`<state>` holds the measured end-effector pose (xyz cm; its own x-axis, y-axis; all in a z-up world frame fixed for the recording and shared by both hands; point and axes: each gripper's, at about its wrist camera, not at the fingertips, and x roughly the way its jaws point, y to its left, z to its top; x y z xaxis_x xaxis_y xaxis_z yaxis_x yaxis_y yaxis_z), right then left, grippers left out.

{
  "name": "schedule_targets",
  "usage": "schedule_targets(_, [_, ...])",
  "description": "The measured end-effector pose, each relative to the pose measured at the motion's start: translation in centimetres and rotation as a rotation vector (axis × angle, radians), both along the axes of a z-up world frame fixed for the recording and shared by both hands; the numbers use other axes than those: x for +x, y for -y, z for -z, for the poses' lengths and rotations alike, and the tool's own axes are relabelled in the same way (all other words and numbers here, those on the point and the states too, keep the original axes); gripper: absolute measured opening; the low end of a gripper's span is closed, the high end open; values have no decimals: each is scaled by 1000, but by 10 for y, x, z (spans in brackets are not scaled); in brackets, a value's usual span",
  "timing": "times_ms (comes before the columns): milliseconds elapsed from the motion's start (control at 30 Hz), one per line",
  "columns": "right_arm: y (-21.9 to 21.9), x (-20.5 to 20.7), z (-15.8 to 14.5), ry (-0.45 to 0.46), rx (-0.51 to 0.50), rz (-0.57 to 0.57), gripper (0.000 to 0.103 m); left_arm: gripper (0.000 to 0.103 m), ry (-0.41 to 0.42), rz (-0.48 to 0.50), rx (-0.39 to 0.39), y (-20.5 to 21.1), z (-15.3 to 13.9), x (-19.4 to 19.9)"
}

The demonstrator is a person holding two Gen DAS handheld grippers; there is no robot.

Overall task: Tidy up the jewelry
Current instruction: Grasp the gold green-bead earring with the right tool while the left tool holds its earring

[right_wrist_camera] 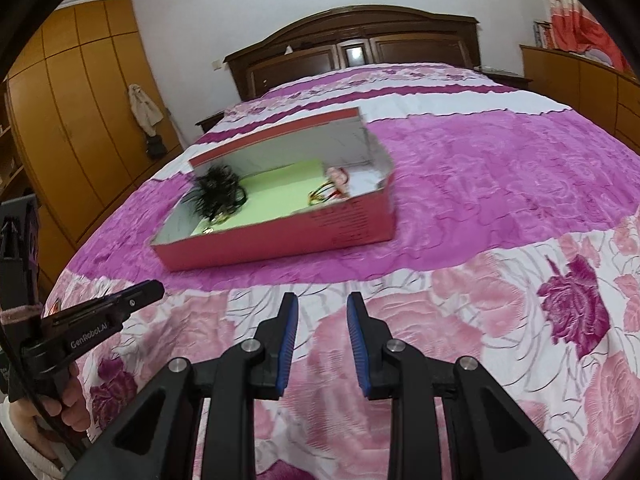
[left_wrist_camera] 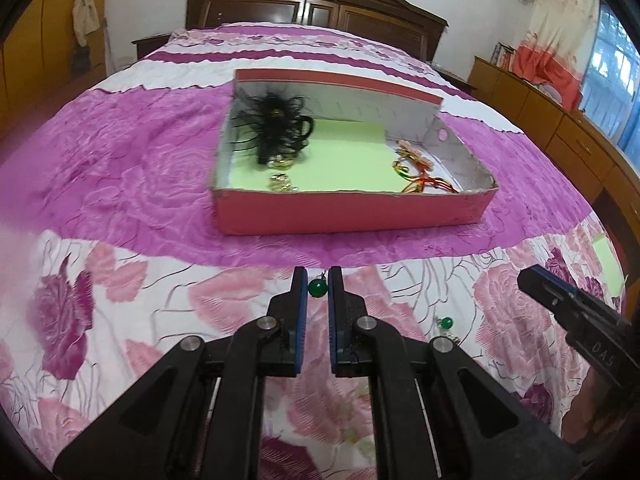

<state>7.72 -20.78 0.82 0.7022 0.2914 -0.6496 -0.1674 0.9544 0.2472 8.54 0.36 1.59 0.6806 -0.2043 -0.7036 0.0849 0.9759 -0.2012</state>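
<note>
Quilted fabric covers the bed (left_wrist_camera: 120,184), a soft bedspread with raised rose patterns, magenta in the middle band and pink-and-white flowers toward the near edge. On the magenta band sits a shallow cardboard box (left_wrist_camera: 352,216), red outside and white inside, with pale green paper on its bottom. At its left end I see a black feathery hair piece (left_wrist_camera: 276,128) with small gold pieces just before it; at its right end lie thin gold and red bangles (left_wrist_camera: 420,180). My left tool (left_wrist_camera: 318,284) has its blue ribbed pads almost together, pinching a round green bead earring (left_wrist_camera: 317,288) at the tips, above the flowered part of the bed and short of the box. A second green earring (left_wrist_camera: 446,324) lies on the bedspread just right of this tool. My right tool (right_wrist_camera: 322,304) stands partly open with nothing between its pads, near the bed's front edge.
</note>
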Motion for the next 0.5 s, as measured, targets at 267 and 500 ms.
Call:
schedule_targets(267, [-28, 0, 9, -43, -11, -67, 28, 1, -1, -32, -10, -18, 4, -8])
schedule_targets(500, [-51, 4, 22, -94, -46, -110, 28, 1, -6, -42, -27, -27, 8, -12])
